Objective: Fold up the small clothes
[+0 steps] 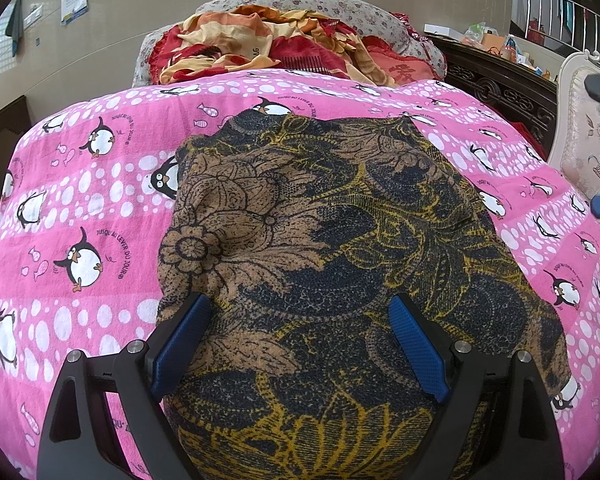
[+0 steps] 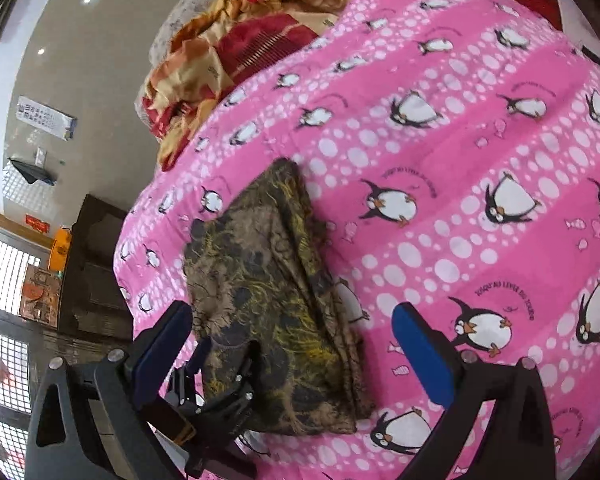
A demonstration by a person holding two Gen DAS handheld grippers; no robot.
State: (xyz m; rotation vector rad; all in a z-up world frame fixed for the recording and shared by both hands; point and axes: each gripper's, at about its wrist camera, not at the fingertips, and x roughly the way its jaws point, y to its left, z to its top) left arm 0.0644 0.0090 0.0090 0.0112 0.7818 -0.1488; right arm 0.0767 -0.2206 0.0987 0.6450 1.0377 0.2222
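A folded garment (image 1: 320, 248) in brown, navy and yellow floral print lies on the pink penguin bedsheet (image 1: 80, 200). In the left wrist view my left gripper (image 1: 299, 302) hovers low over the garment's near end. Its blue pads (image 1: 182, 344) stand wide apart and the jaws are open, with cloth under them but nothing pinched. The right wrist view shows the same garment (image 2: 268, 280) as a narrow folded bundle, with the left gripper (image 2: 224, 384) at its near end. My right gripper (image 2: 292, 316) is open above the garment's right edge and the sheet (image 2: 480, 160), holding nothing.
A heap of red, orange and cream bedding (image 1: 268, 40) lies at the far end of the bed. A dark carved cabinet (image 1: 500, 88) with clutter and a padded chair back (image 1: 588, 136) stand to the right. Beyond the bed's left edge stands dark furniture (image 2: 96, 264) on a tiled floor.
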